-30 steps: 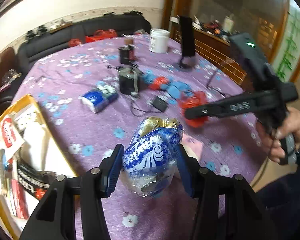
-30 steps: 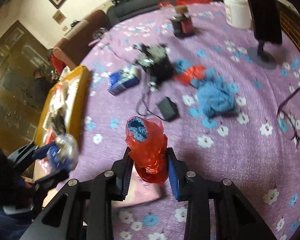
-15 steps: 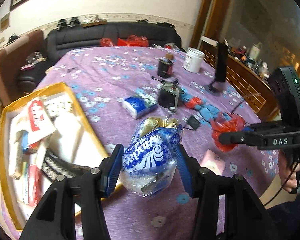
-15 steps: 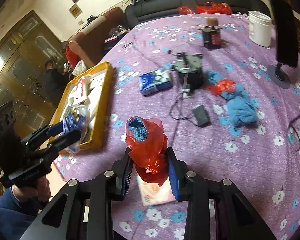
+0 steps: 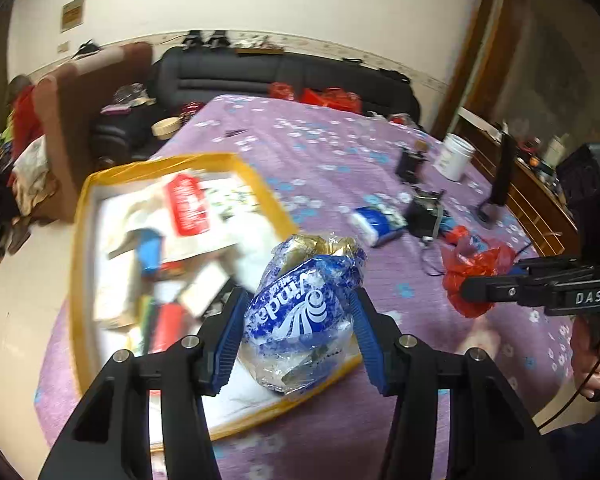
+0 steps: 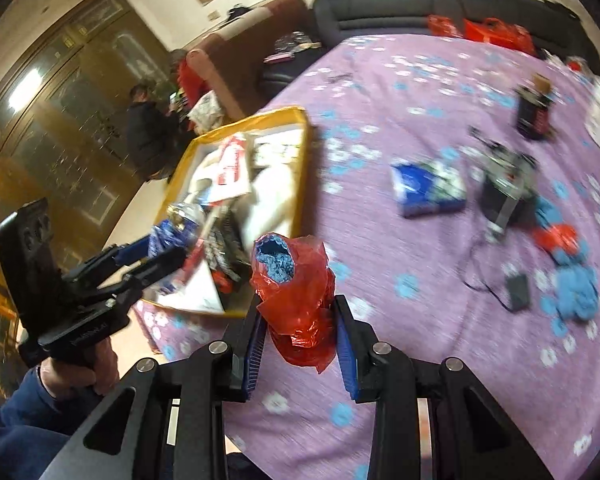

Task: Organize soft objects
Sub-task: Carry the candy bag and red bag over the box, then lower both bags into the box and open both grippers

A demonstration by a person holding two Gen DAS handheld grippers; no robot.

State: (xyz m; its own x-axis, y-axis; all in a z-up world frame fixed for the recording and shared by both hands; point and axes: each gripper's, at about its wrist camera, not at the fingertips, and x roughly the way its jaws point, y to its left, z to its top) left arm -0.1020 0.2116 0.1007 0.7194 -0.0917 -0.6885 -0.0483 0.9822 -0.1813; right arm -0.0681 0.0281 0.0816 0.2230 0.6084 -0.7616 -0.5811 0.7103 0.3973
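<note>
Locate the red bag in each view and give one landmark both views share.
Left wrist view: the red bag is at the right, held in the right tool above the purple cloth.
Right wrist view: the red bag is low in the centre, between that tool's pads, blue stuff showing in its open top.
Shared landmark: the yellow box, left of the bag in both.

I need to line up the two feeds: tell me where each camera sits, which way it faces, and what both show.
Left wrist: on the left gripper, looking down past its blue tissue pack at the yellow box; the right gripper shows on the right.
Right wrist: on the right gripper, looking down past its red bag across the purple table; a hand shows.
Shared: box, table, both bundles.
</note>
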